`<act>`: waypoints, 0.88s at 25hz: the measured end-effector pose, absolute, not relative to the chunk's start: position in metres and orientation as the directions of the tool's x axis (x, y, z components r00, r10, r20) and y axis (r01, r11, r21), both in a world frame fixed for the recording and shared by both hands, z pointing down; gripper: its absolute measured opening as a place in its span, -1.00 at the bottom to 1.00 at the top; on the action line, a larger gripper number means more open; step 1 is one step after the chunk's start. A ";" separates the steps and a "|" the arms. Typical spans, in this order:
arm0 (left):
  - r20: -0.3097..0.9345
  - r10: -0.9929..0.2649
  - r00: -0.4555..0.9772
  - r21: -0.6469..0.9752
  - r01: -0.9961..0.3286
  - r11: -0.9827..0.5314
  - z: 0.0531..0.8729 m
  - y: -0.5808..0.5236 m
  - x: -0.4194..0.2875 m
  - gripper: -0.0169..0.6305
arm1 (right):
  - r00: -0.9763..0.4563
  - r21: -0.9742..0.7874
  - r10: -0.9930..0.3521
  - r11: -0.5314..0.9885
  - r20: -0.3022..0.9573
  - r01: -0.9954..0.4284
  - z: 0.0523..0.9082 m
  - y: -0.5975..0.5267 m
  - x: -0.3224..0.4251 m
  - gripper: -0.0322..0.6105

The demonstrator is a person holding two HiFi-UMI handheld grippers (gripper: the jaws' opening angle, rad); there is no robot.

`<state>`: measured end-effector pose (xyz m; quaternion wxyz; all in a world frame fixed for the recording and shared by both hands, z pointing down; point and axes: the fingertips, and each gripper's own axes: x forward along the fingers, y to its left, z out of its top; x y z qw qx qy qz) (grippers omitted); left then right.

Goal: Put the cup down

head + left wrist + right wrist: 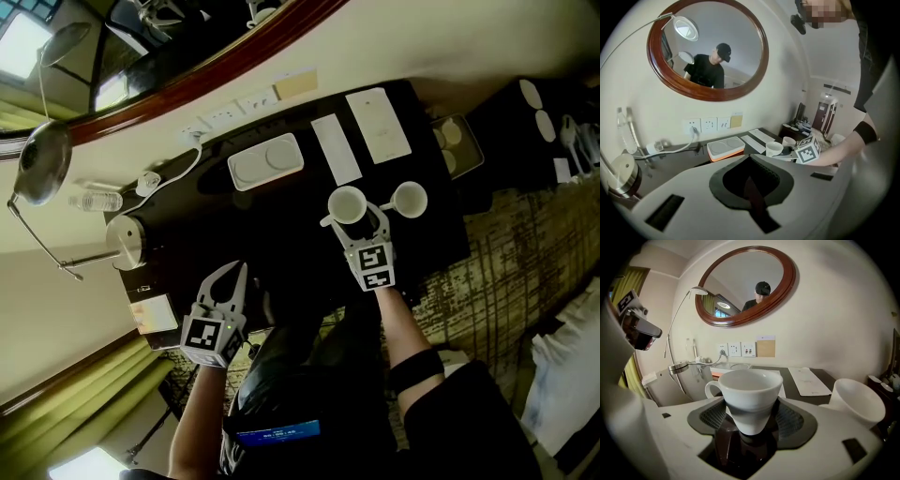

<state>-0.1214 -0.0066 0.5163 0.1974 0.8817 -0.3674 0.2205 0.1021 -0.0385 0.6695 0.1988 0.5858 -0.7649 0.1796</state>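
Nearest the person, the left gripper point(232, 274) hangs by the table's near edge, its jaws pressed together on nothing. At 1 o'clock from it, the right gripper point(751, 427) has its jaws spread partway and clamped on the lower body of a white ceramic cup with a loop handle point(749, 392). The cup is upright over the dark glossy table point(281, 230) (whether its base touches the top I cannot tell). A second white ceramic cup point(410, 199) stands just beside it at 3 o'clock. Farther off, at 10 o'clock, lies a white rounded tray with two round hollows point(266, 161). At 12 o'clock are two white printed cards point(379, 124), their print too small to read. Beyond are white wall sockets point(225, 117) and a yellowish label point(295, 84), its writing unreadable
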 end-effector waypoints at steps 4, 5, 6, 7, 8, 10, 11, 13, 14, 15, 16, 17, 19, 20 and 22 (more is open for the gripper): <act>0.528 -0.559 0.639 0.186 -0.730 -0.658 0.513 -0.007 -0.113 -0.95 | -0.249 -0.035 -0.818 0.270 0.518 -0.962 0.674 -0.032 0.103 0.25; 0.526 -0.560 0.640 0.187 -0.729 -0.658 0.512 -0.007 -0.110 -0.95 | -0.249 -0.027 -0.816 0.276 0.522 -0.961 0.675 -0.030 0.103 0.27; 0.525 -0.560 0.640 0.186 -0.729 -0.659 0.511 -0.007 -0.108 -0.95 | -0.249 -0.020 -0.813 0.282 0.526 -0.959 0.677 -0.028 0.102 0.27; 0.524 -0.561 0.641 0.185 -0.729 -0.659 0.510 -0.007 -0.107 -0.95 | -0.248 -0.018 -0.809 0.283 0.532 -0.959 0.679 -0.026 0.102 0.28; 0.524 -0.561 0.640 0.183 -0.728 -0.661 0.509 -0.006 -0.105 -0.95 | -0.245 -0.022 -0.806 0.278 0.538 -0.960 0.681 -0.024 0.102 0.28; 0.525 -0.561 0.640 0.180 -0.727 -0.662 0.508 -0.005 -0.102 -0.95 | -0.233 -0.038 -0.805 0.255 0.546 -0.966 0.684 -0.022 0.106 0.33; 0.525 -0.561 0.640 0.179 -0.727 -0.663 0.507 -0.004 -0.100 -0.95 | -0.228 -0.043 -0.805 0.245 0.547 -0.969 0.685 -0.021 0.109 0.35; 0.523 -0.563 0.640 0.177 -0.727 -0.663 0.506 -0.002 -0.096 -0.95 | -0.225 -0.041 -0.808 0.242 0.544 -0.969 0.682 -0.019 0.112 0.37; 0.522 -0.565 0.639 0.176 -0.728 -0.662 0.506 -0.001 -0.095 -0.95 | -0.229 -0.039 -0.809 0.247 0.542 -0.968 0.680 -0.018 0.112 0.37; 0.521 -0.567 0.638 0.176 -0.731 -0.660 0.506 0.000 -0.094 -0.95 | -0.234 -0.038 -0.810 0.253 0.538 -0.967 0.677 -0.016 0.112 0.37; 0.520 -0.571 0.636 0.177 -0.734 -0.656 0.505 0.001 -0.094 -0.95 | -0.238 -0.038 -0.811 0.259 0.535 -0.965 0.673 -0.014 0.111 0.37; 0.518 -0.575 0.634 0.178 -0.737 -0.652 0.504 0.002 -0.093 -0.95 | -0.242 -0.039 -0.812 0.262 0.531 -0.964 0.669 -0.011 0.112 0.37; 0.508 -0.585 0.632 0.181 -0.743 -0.644 0.501 0.003 -0.092 -0.95 | -0.248 -0.039 -0.815 0.268 0.523 -0.963 0.659 -0.008 0.114 0.37; 0.503 -0.592 0.630 0.183 -0.747 -0.640 0.499 0.003 -0.091 -0.95 | -0.254 -0.042 -0.816 0.273 0.518 -0.961 0.652 -0.007 0.115 0.37; 0.494 -0.603 0.627 0.184 -0.753 -0.632 0.494 0.003 -0.092 -0.95 | -0.278 -0.060 -0.814 0.289 0.509 -0.956 0.635 -0.002 0.114 0.37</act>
